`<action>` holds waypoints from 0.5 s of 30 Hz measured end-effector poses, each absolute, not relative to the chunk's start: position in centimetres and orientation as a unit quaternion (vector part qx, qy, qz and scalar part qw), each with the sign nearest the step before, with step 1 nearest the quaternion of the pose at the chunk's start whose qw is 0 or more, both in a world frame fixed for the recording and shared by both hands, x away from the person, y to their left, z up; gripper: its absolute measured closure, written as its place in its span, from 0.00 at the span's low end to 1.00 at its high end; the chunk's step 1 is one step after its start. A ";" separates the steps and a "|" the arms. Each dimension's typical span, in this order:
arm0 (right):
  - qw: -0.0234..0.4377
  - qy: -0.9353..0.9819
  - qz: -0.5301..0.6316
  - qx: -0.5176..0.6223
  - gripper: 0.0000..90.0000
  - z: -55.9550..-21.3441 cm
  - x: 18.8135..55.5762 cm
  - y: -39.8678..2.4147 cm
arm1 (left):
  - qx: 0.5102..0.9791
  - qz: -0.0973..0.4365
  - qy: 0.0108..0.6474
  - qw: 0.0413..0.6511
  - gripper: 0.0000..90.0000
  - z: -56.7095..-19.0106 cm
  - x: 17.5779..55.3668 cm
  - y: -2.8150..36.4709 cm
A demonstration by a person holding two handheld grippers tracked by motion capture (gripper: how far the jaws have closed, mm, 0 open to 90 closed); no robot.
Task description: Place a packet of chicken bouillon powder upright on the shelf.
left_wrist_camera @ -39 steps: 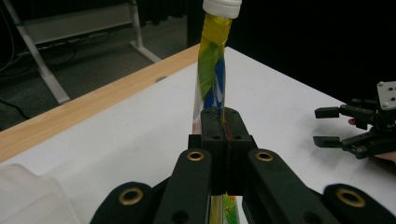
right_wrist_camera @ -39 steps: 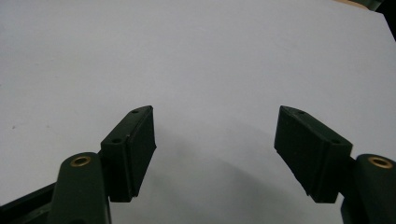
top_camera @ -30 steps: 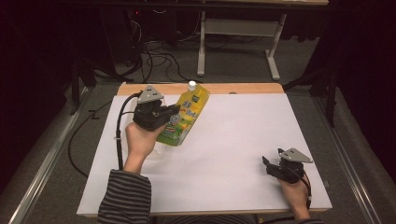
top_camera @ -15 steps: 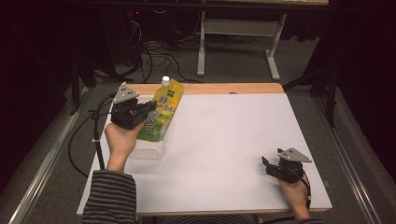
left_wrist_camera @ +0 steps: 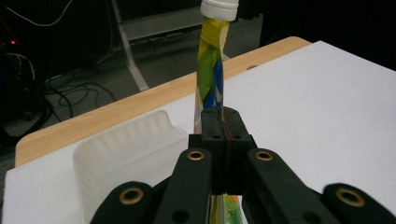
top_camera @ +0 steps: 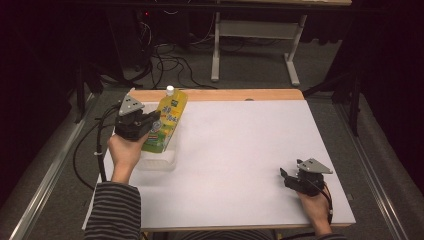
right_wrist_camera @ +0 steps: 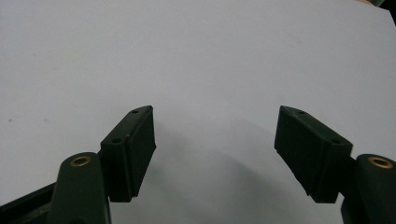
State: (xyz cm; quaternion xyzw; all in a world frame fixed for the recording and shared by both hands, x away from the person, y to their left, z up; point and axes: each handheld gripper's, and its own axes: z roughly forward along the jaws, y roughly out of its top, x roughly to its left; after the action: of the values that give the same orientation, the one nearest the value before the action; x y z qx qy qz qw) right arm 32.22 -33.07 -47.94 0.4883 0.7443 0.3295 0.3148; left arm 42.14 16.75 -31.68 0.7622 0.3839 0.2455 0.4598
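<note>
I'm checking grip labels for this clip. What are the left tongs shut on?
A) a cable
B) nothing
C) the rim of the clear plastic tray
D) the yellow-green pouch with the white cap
D: the left tongs pinch the flat yellow-green pouch below its white cap, with the clear plastic tray beside them.

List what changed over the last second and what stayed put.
The left gripper, clamped on the yellow pouch, carried it leftward across the sheet and lower, so it now hangs over the clear tray near the table's left edge. The grip never let go. The right gripper stayed open and still at the near right.
</note>
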 end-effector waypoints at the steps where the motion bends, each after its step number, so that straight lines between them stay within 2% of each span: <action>1: 0.315 0.744 0.329 0.488 0.33 -47.9 32.2 -33.1 | 0.762 0.246 0.384 0.460 1.00 -31.7 42.1 16.7; 15: 0.317 0.744 0.331 0.487 0.33 -47.9 32.2 -33.1 | 0.759 0.257 0.364 0.474 1.00 -33.9 42.4 15.5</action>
State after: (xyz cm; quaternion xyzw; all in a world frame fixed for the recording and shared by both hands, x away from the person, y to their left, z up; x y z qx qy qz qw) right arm 32.20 -33.12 -47.92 0.4872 0.7436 0.3306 0.3170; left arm 42.42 15.47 -33.89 0.7595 0.3635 0.2575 0.4740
